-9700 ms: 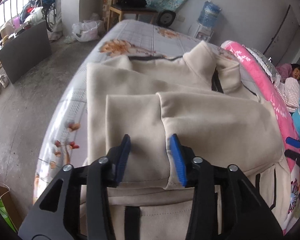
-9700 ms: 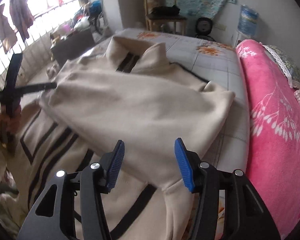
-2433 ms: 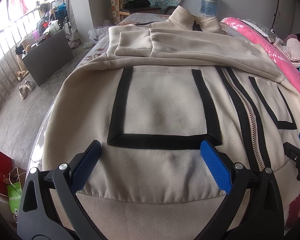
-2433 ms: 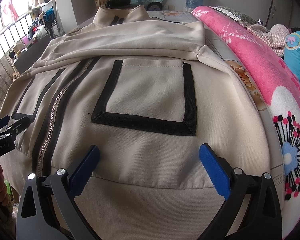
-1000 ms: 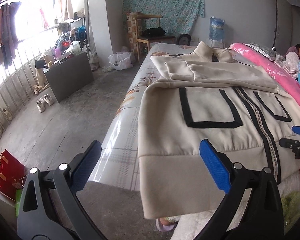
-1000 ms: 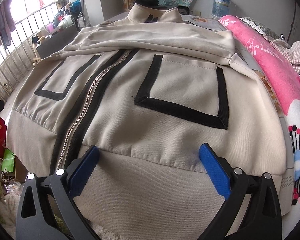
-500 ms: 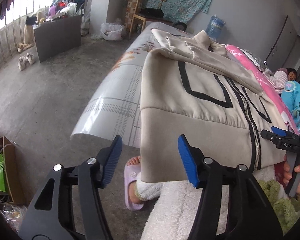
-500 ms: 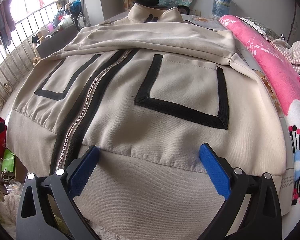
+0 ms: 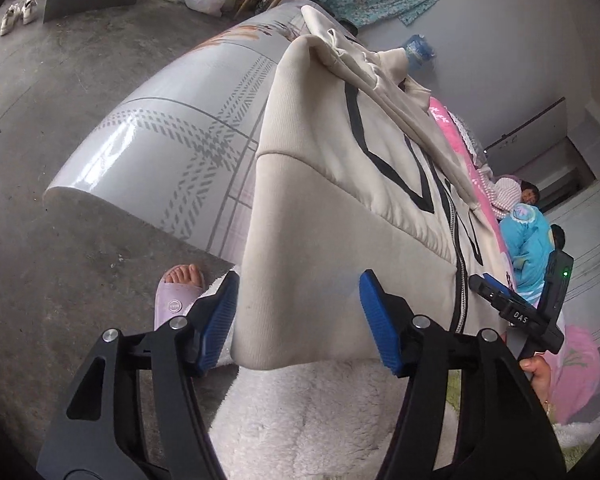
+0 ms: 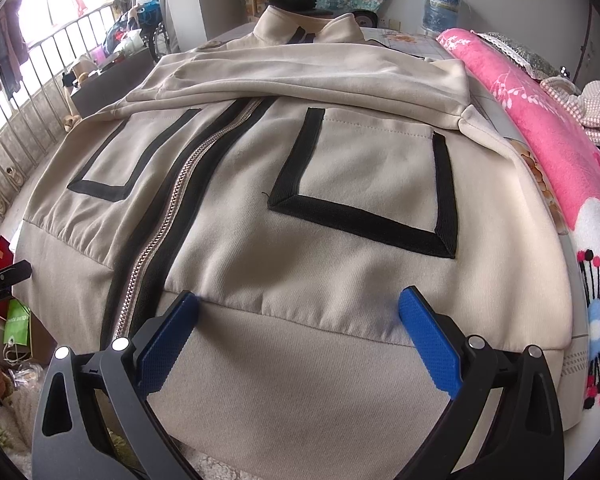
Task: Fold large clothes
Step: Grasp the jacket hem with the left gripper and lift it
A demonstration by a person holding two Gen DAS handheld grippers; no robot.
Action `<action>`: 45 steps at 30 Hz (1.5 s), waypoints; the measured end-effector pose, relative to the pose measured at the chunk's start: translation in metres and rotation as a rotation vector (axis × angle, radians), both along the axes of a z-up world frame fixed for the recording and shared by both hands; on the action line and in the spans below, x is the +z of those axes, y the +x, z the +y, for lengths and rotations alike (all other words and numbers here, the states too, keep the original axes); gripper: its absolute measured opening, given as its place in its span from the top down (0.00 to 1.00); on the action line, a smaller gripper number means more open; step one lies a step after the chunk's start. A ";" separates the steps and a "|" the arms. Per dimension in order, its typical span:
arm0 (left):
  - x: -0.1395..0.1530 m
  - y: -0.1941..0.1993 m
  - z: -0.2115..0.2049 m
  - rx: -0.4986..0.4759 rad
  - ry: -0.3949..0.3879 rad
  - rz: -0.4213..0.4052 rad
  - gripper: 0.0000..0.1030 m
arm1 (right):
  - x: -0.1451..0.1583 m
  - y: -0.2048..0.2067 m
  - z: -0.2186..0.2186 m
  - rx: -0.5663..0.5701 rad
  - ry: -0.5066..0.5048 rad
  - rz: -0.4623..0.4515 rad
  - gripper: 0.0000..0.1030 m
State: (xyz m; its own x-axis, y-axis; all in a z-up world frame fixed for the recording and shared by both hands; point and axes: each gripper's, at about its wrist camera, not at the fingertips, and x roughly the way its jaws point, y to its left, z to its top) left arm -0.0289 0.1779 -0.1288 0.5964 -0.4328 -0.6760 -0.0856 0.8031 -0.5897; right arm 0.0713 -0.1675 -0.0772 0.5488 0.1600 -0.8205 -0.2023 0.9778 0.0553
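Here left gripper [image 9: 298,320] half spread, straddling jacket hem corner [image 9: 300,300] at frame centre; right gripper [image 10: 300,340] wide open over hem.

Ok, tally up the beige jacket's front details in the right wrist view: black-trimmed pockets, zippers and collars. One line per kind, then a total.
Black-trimmed pockets: 2
Zipper: 1
Collar: 1
Total: 4
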 end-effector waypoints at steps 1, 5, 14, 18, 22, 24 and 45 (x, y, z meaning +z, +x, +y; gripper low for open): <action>0.003 -0.003 -0.002 -0.010 0.008 -0.011 0.46 | 0.000 0.000 0.000 -0.001 0.000 -0.001 0.06; 0.019 -0.014 -0.010 -0.038 0.051 -0.049 0.60 | -0.001 -0.001 0.001 -0.002 0.000 -0.003 0.06; 0.044 -0.016 -0.023 -0.014 0.181 -0.055 0.86 | -0.001 -0.001 0.001 0.001 -0.001 -0.001 0.06; 0.036 -0.007 -0.024 0.001 0.222 0.004 0.86 | -0.001 0.000 0.000 0.002 -0.001 0.000 0.06; 0.042 -0.010 -0.026 0.015 0.278 -0.007 0.90 | -0.001 0.000 0.000 0.003 -0.002 0.001 0.06; 0.055 -0.014 -0.033 0.005 0.333 -0.037 0.92 | -0.001 0.000 0.000 0.003 -0.002 0.003 0.06; 0.077 0.025 -0.114 -0.084 0.808 -0.104 0.93 | 0.040 -0.062 -0.086 -0.109 0.125 0.108 0.06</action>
